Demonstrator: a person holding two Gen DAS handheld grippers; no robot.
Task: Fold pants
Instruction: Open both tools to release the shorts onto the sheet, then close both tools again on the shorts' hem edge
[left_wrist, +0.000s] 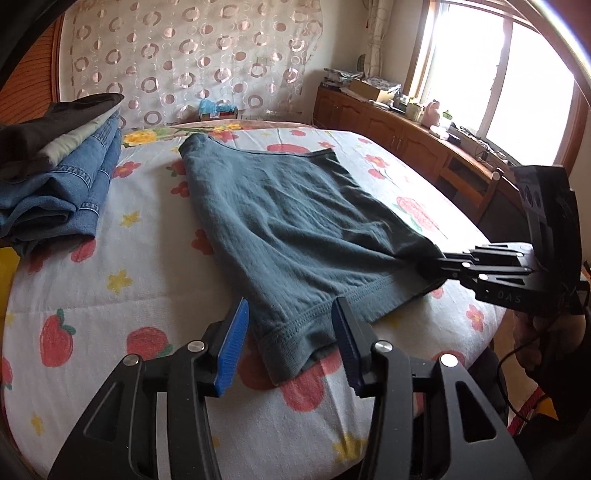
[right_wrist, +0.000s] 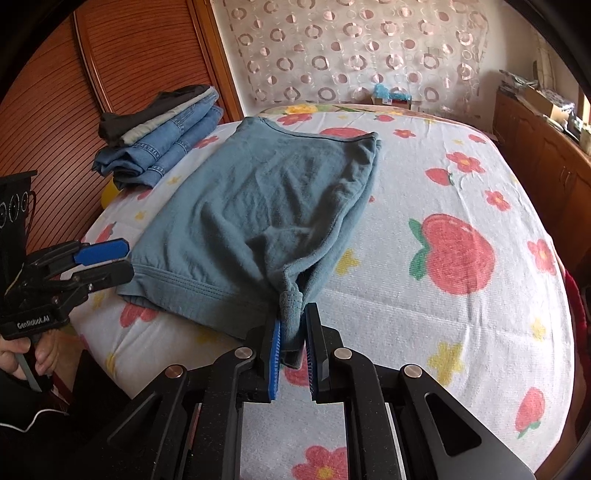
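The teal-grey knit pants (left_wrist: 288, 229) lie folded flat on the fruit-print bed cover (left_wrist: 110, 295); they also show in the right wrist view (right_wrist: 258, 206). My left gripper (left_wrist: 290, 325) is open, its blue pads on either side of the near hem corner, not clamped. It shows at the left in the right wrist view (right_wrist: 114, 262). My right gripper (right_wrist: 293, 325) is shut on the other near hem corner of the pants, bunching the cloth. It shows at the right in the left wrist view (left_wrist: 432, 267).
A stack of folded clothes, blue jeans under grey and black items (left_wrist: 55, 177), sits at the far left of the bed (right_wrist: 162, 129). A wooden sideboard (left_wrist: 406, 136) with clutter runs under the window. A patterned curtain (left_wrist: 192, 55) hangs behind the bed.
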